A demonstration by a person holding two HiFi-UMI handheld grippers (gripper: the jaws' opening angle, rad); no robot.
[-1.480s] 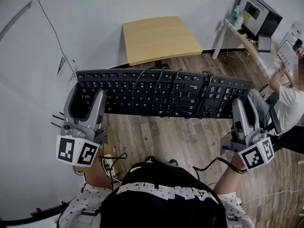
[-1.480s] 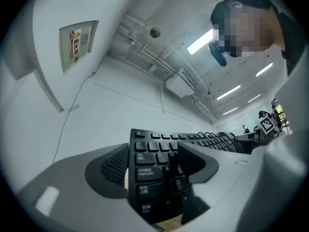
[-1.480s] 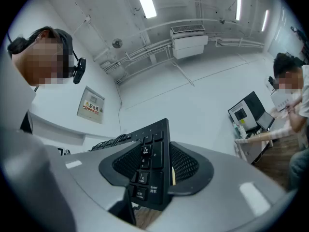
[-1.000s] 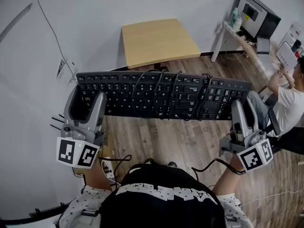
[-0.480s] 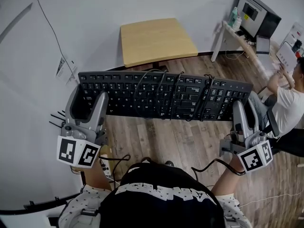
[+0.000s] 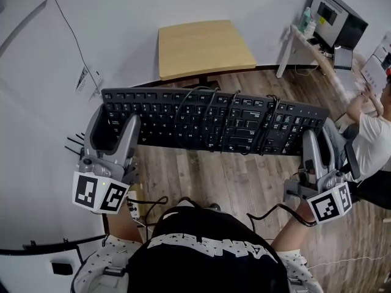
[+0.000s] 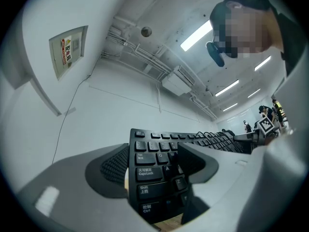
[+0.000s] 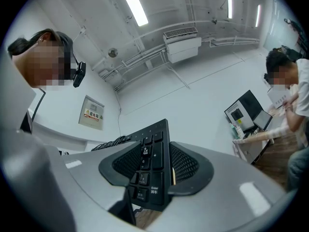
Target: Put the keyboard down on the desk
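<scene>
- My left claw (image 6: 113,128) is clamped on the left end of the black keyboard (image 6: 214,121). In the left gripper view the Tab, Caps Lock and Shift keys sit right between the two textured pads, which press on the keyboard (image 7: 150,170) from above and below.
- My right claw (image 6: 319,144) is closed on the opposite end. In the right gripper view the number-pad column with the Enter key (image 8: 150,190) is pinched between its pads.
- The keyboard hangs in the air between the two claws, keys up and roughly level. It is over the wood-plank floor (image 6: 232,176) and rests on nothing.
- It has not been set down: the small light-wood bench (image 6: 204,44) stands beyond it against the white wall (image 6: 122,23). The keyboard's far side stops short of the bench's near edge and does not touch it.
- The keyboard's black cable (image 6: 267,124) is wound around the body in several loops, across the middle and towards the right end.
- The marker cubes (image 6: 98,191) sit at the near ends of both claws, close to my torso at the bottom of the head view.
- At the right edge of the head view a seated person (image 6: 374,138) is beside another desk (image 6: 308,41), which carries a monitor (image 6: 339,17). They are well apart from the keyboard.
</scene>
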